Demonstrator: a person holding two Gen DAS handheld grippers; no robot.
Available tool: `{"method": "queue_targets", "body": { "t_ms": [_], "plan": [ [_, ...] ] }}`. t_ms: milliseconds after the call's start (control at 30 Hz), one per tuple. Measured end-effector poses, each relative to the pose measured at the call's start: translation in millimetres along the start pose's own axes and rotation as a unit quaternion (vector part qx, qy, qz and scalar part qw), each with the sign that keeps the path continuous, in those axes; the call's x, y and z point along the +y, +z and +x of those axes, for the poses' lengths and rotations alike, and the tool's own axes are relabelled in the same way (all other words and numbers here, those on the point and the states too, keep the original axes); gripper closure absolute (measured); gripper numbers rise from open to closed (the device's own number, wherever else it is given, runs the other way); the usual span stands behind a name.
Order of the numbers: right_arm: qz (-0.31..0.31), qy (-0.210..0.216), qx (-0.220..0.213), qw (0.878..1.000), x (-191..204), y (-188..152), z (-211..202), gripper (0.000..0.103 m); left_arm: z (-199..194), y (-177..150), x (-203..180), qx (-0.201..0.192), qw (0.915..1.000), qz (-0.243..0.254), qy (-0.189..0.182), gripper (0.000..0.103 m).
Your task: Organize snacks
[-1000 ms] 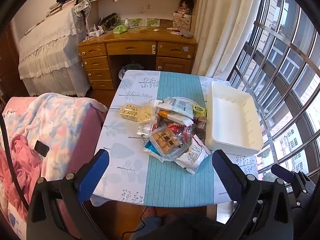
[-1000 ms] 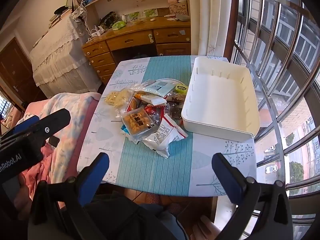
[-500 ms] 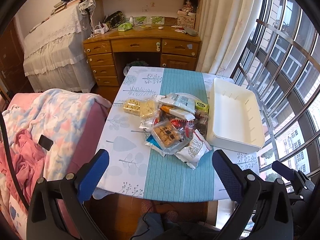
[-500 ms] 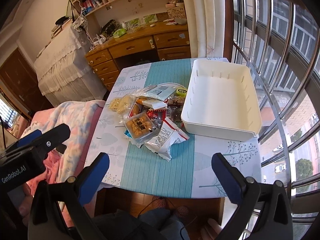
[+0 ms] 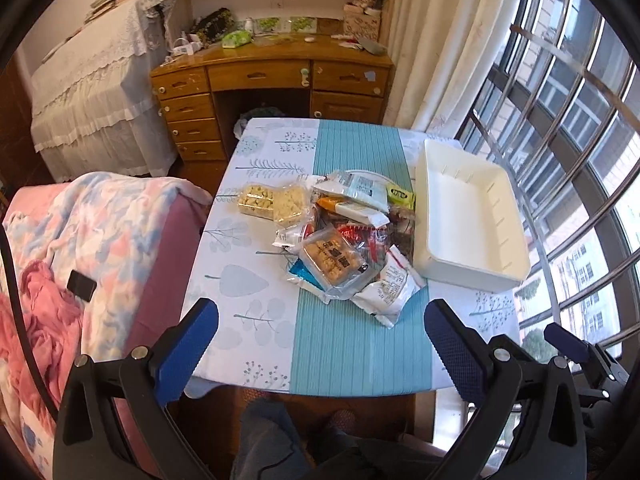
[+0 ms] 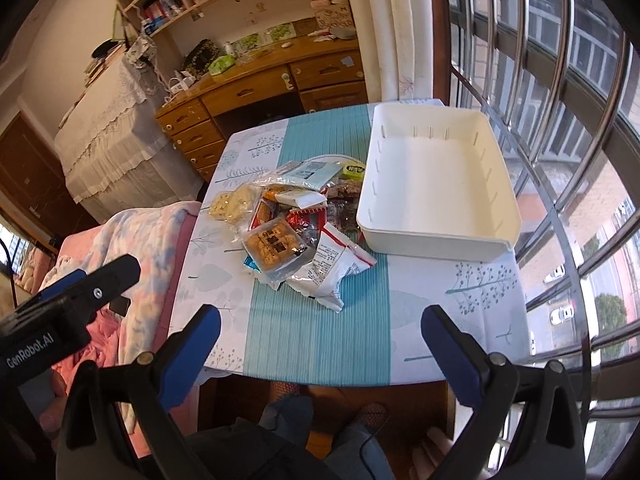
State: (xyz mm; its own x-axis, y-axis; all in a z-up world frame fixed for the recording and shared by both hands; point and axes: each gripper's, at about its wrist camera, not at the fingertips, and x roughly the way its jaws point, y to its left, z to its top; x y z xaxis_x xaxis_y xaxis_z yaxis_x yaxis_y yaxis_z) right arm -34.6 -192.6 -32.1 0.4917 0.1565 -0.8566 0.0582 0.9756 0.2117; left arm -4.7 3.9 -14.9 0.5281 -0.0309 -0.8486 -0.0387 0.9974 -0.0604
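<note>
While a heap of snack packets (image 5: 344, 240) is lying on the middle of the table (image 5: 248, 280), both grippers are hanging above the table's near edge with nothing between their fingers. Topmost in the heap, a clear pack of brown biscuits (image 5: 332, 260) is sitting ahead of the left gripper (image 5: 320, 320) and roughly centred between its fingers, with a white printed bag (image 5: 390, 288) just beside it, nearer the right-hand finger. Farther off, a clear pack of pale biscuits (image 5: 272, 202) is lying at the heap's far left side, and a small green packet (image 5: 400, 196) is showing at the far right side, close to the white tray (image 5: 468, 276). That tray, holding nothing, is resting beyond the right-hand finger of each gripper, its long wall just beside the heap. Seen from the right gripper (image 6: 320, 326), the heap is lying ahead and toward its left-hand finger, the tray ahead toward the other. Both grippers are standing spread wide, released. Beyond the table, a wooden desk (image 5: 272, 80) is standing against the wall, and a pink patterned blanket (image 5: 80, 232) is lying outside the left-hand finger.
</note>
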Motion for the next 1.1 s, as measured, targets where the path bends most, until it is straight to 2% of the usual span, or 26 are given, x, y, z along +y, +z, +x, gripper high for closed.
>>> {"method": "queue_targets", "body": {
  "t_ms": [400, 733, 867, 1100],
  "plan": [
    [0.116, -0.055, -0.028, 0.991, 41.6, 15.7, 22.5, 0.002, 27.8, 60.8, 50.7, 0.011, 0.9945, 0.089, -0.053, 0.001],
    [0.198, -0.114, -0.041, 0.973, 83.0, 8.1, 41.9, 0.002, 65.0, 92.4, 91.6, 0.034, 0.9813, 0.164, -0.095, 0.001],
    [0.228, -0.134, -0.037, 0.964, 91.3, -1.3, 51.3, 0.002, 81.5, 98.6, 98.7, 0.042, 0.9747, 0.194, -0.102, 0.001],
    [0.278, -0.134, -0.005, 0.951, 85.6, -12.7, 76.7, 0.002, 118.7, 109.6, 93.6, 0.06, 0.9671, 0.22, -0.112, 0.001]
  ]
}}
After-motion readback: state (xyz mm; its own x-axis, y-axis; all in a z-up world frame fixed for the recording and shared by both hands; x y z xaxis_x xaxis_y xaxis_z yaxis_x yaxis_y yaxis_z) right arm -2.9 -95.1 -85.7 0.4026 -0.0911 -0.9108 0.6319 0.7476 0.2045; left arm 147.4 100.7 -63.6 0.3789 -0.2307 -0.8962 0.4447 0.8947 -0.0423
